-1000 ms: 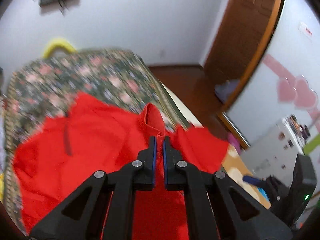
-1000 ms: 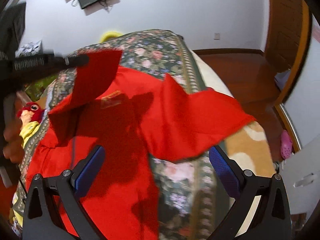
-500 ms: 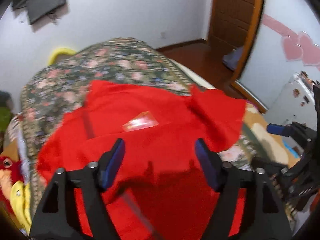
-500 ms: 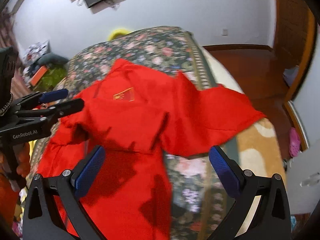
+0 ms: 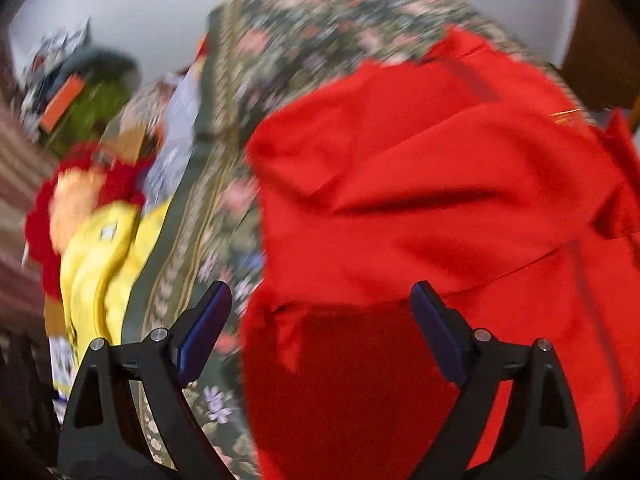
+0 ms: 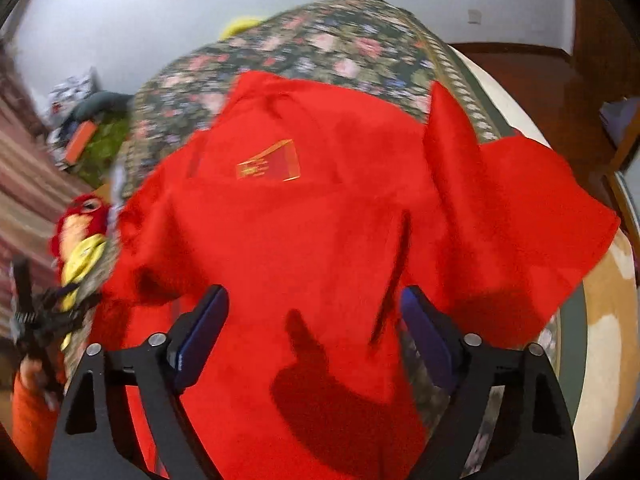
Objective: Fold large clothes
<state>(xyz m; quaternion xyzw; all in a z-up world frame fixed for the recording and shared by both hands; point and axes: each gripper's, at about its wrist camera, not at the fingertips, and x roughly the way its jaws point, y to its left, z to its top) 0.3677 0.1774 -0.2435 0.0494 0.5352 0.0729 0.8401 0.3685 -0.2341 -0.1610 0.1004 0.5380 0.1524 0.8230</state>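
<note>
The left gripper (image 5: 320, 328) is hanging released above the near left edge of the red garment (image 6: 320, 216), its jaws opening wider and nothing between them but air; a second ago it was clenched on a raised fold of that cloth, so the fold is now lying dropped across the body; the garment is resting on the floral bedspread (image 6: 320, 44), one sleeve (image 6: 520, 220) spreading out toward the bed's right edge, the small flag patch (image 6: 268, 162) facing up; the right gripper (image 6: 314, 332) is hovering over the garment's lower middle, empty, its jaws closing in from their widest; I am judging that one fold is laid and both hands are moving toward a fresh hold; a plush toy (image 5: 84, 216) is lying beside the bed
</note>
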